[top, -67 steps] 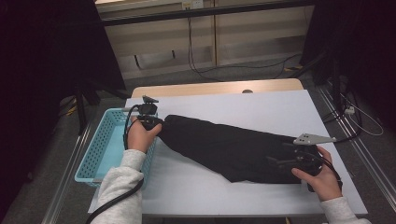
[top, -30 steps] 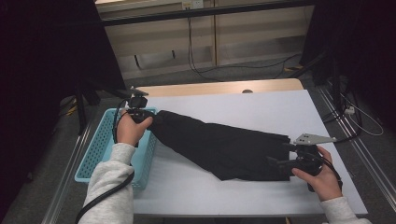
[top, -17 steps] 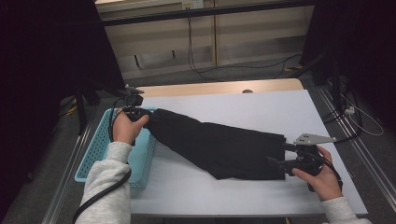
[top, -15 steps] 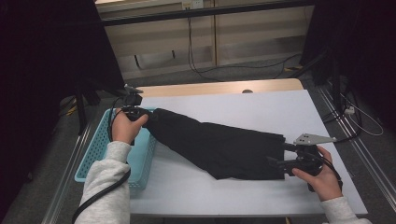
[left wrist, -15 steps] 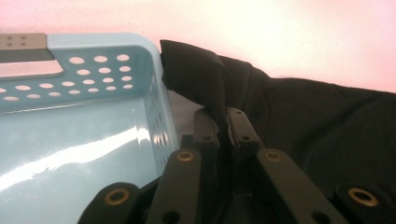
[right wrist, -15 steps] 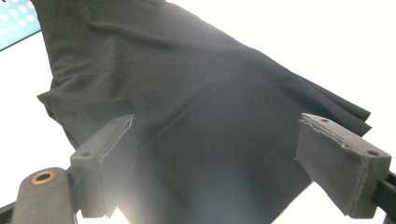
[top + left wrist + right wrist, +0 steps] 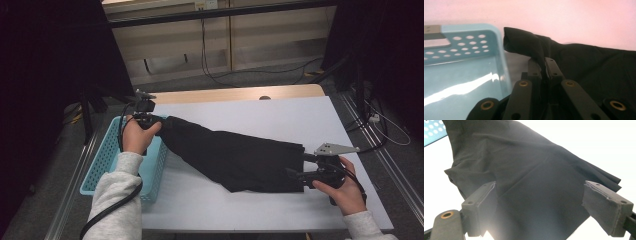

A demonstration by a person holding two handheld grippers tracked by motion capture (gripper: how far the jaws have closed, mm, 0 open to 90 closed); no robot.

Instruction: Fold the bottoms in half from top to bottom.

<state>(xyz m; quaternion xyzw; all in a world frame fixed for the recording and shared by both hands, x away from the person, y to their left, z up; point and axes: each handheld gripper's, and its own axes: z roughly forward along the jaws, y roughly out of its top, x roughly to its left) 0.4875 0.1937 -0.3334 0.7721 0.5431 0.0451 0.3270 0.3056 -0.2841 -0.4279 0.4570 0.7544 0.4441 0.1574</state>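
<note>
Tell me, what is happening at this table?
A person works a handheld gripper in each hand on a black cloth spread across the white table. The left gripper is shut on one end of the cloth, at the rim of the light blue basket. The right gripper is open, its jaws wide apart around the other end.

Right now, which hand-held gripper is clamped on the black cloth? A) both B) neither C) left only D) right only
C: in the left gripper view the left hand-held gripper has its jaws pinched shut on a fold of the black cloth beside the light blue perforated plastic basket; in the right gripper view the right hand-held gripper stands wide open over the cloth.
</note>
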